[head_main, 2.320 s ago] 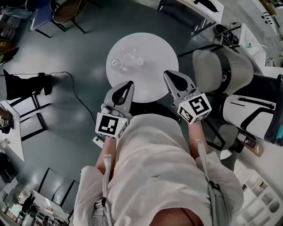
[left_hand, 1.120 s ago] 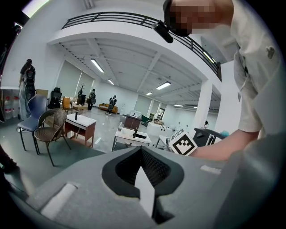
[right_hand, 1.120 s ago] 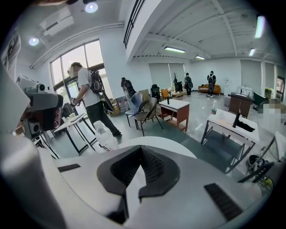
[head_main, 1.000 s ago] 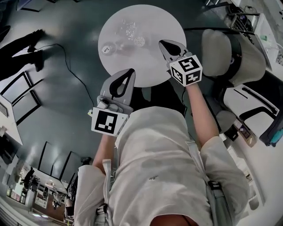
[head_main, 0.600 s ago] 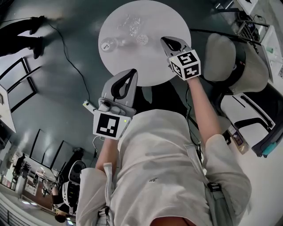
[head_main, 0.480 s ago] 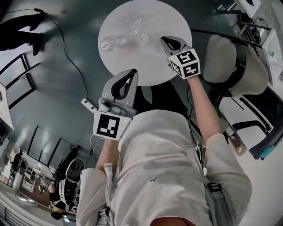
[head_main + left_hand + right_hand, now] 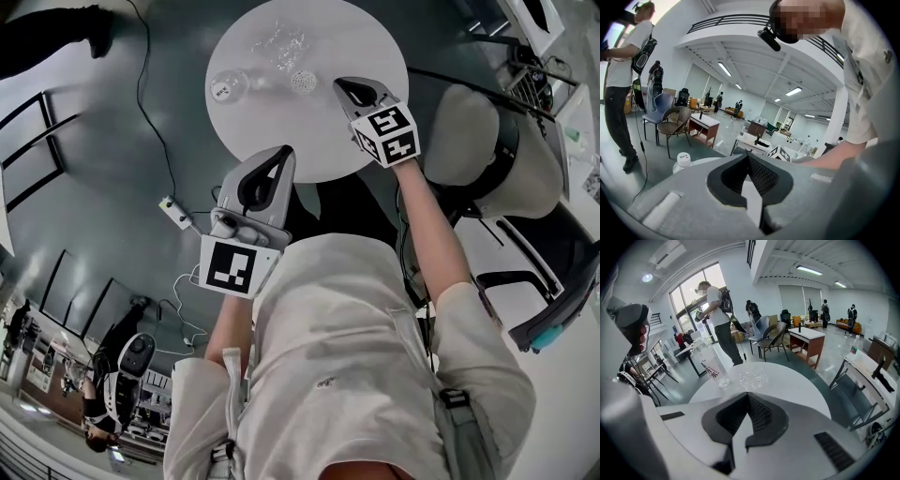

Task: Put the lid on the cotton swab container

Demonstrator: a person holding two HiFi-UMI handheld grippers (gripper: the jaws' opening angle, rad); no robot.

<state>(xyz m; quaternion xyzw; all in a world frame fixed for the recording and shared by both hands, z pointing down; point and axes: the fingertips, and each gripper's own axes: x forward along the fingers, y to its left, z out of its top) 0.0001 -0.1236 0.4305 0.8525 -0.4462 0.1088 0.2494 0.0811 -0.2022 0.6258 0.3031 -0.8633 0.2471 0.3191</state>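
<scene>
On the round white table (image 7: 375,47), a small round container with a dotted top (image 7: 302,81) stands beside a clear glinting piece (image 7: 281,42); which one is the lid I cannot tell. My right gripper (image 7: 340,84) hangs over the table just right of the round container, shut and holding nothing. My left gripper (image 7: 284,150) is at the table's near edge, shut and holding nothing. In the right gripper view, the clear piece (image 7: 752,377) lies beyond the closed jaws (image 7: 747,394). The left gripper's jaws (image 7: 747,155) meet with nothing between them.
A water bottle (image 7: 225,87) stands at the table's left, also seen as a bottle (image 7: 712,364) and a white cap (image 7: 683,159). A grey chair (image 7: 469,131) sits to the right. A power strip (image 7: 173,211) lies on the floor. A person (image 7: 719,319) stands beyond the table.
My right gripper has reached farther over the table, towards the round container. The left gripper stays at the near edge. The head camera has shifted.
</scene>
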